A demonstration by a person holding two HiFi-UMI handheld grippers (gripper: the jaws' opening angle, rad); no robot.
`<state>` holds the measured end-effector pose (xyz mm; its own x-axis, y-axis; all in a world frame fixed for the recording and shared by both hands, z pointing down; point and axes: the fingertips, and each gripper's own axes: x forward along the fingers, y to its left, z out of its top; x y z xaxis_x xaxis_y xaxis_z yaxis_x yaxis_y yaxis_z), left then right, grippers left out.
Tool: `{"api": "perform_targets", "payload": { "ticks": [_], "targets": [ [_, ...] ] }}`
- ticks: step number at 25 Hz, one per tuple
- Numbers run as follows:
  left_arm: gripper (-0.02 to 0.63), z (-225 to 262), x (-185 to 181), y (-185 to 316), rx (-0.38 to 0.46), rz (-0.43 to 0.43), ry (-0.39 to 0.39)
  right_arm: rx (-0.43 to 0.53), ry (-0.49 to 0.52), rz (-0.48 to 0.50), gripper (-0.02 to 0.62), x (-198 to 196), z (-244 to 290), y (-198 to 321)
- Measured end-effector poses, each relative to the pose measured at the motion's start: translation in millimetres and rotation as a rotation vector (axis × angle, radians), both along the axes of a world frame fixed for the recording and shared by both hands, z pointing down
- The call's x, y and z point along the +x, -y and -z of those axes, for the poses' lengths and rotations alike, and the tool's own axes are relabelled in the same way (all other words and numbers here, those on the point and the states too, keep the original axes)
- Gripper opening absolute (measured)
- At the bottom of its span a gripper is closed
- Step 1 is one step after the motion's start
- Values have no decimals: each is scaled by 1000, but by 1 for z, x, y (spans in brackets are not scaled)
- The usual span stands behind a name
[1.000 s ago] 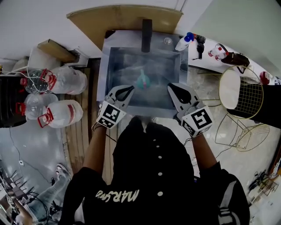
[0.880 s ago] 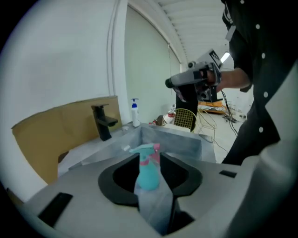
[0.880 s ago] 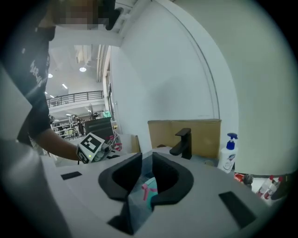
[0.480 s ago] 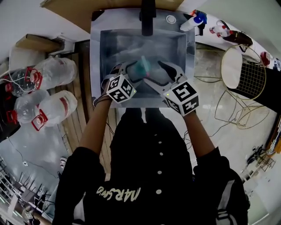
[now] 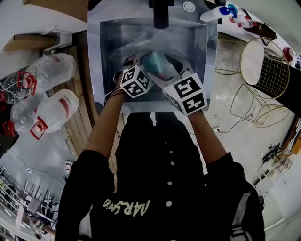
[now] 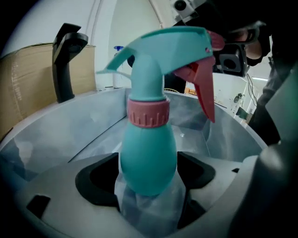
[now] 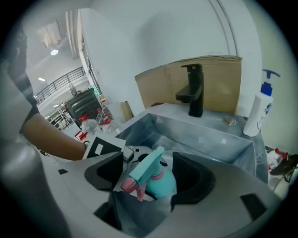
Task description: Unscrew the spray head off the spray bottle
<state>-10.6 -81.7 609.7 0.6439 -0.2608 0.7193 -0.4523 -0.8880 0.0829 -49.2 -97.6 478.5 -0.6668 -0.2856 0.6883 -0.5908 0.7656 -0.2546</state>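
A teal spray bottle [image 5: 153, 62] with a pink collar [image 6: 148, 113], a teal spray head [image 6: 167, 44] and a pink trigger stands upright in the steel sink [image 5: 101, 70]. My left gripper [image 6: 148, 176] has just been opening; its jaws straddle the bottle's round body with a gap on each side. My right gripper [image 7: 151, 175] has also just opened, and the spray head [image 7: 146, 169] sits between its jaws, untouched. In the head view both marker cubes hang over the sink's near half, the left gripper [image 5: 138, 70] left of the bottle and the right gripper [image 5: 174, 75] right of it.
A black faucet [image 5: 161, 12] rises at the sink's far rim. A white pump bottle [image 7: 260, 109] stands on the counter at the far right. Large water jugs [image 5: 51, 75] lie on the floor to the left, and a wire chair [image 5: 263, 70] stands to the right.
Both grippers came down from above the sink's near edge into the basin. Their jaws went from shut to open and now flank the bottle.
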Motion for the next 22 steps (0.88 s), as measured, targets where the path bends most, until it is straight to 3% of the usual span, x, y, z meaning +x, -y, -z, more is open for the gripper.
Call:
{"api": "perform_targets", "payload": {
  "ticks": [7,11,17,22],
  "targets": [
    [385,-7,8,9,68,22,-78,17,-63,15,310,-6,-12,2],
    [383,-6,9,10,90,11,-108,78,-121,25,239,-1,-11,6],
    [383,-7,10,11,88,25,-125,157,-254,99,210,0,-16,6],
    [383,-7,10,12,95,40,-135,195,-302,173,198,1,-18,5]
  ]
}}
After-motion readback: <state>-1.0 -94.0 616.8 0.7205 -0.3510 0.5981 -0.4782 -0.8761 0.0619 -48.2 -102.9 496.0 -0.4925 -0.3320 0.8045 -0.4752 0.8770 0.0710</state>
